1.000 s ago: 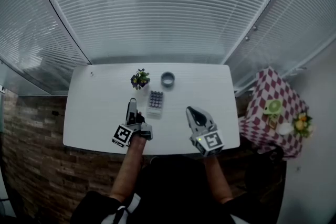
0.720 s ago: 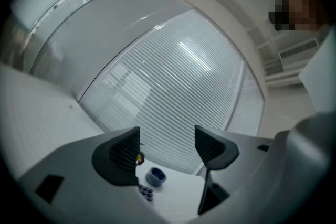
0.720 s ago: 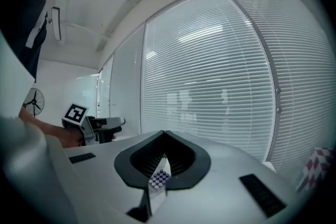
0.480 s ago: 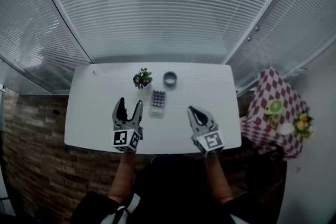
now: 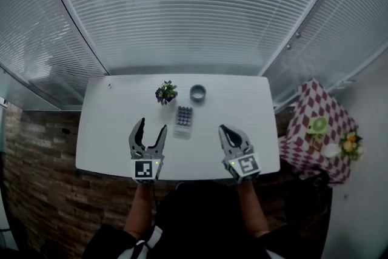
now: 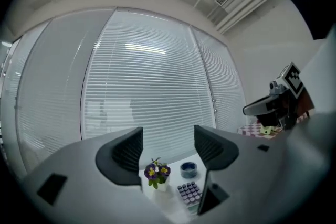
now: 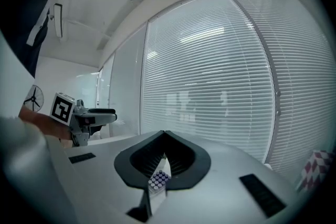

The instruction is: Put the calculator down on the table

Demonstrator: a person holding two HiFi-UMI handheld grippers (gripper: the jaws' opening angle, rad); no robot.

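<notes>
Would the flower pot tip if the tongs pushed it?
The flower pot, small with blooms above its rim, would probably tip under a high push. It likely weighs little, and on the smooth-looking table a low push might slide it.

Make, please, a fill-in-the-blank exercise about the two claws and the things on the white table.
1. The jaws of the left claw stand wide ____, with nothing between them.
2. The jaws of the right claw are ____.
3. The calculator lies flat on the table, held by ____ claw.
4. In the head view, the potted plant stands to the ____ of the round dish.

Missing words: open; shut; neither; left
</notes>
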